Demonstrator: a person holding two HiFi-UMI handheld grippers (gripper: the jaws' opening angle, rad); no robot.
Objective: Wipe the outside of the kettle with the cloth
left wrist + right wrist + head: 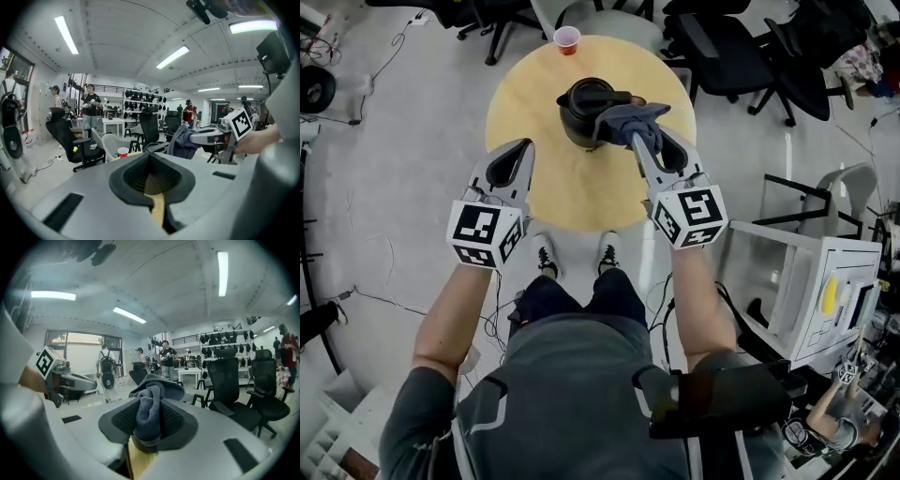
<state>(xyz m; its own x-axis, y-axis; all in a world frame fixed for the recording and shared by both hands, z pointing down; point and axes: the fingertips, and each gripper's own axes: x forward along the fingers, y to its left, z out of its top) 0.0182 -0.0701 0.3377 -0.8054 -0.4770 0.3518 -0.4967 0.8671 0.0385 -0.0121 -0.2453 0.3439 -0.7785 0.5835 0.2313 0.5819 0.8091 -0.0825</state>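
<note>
The kettle (584, 111) sits in the upper middle of the head view, on the far half of the round table (572, 197). The right gripper (645, 141) is squeezed tight on the cloth (630, 120). The cloth is bunched up at the kettle's right side. I cannot tell if it touches the kettle. The left gripper (523, 150) is closed with nothing in it. It is lower left of the kettle and apart from it.

Here is what could go wrong. Nothing holds the kettle, so a hard push with the cloth could slide it or tip it. It might go toward the red cup (567, 39) at the top edge of the table and knock it off. The cloth is in a lump, so only a small bit would rub the kettle. The hard tips of the right gripper could then scrape it. The cloth could also snag on the kettle's top and get pulled out of the grip.

The kettle is black, round and fat, with a lid. It looks smooth and likely slippery. The cloth is blue-grey, soft and fuzzy like a towel, and folded thick. The table is pale wood, flat and smooth. The cup looks thin and light. The pads inside the jaws are black and bumpy.
</note>
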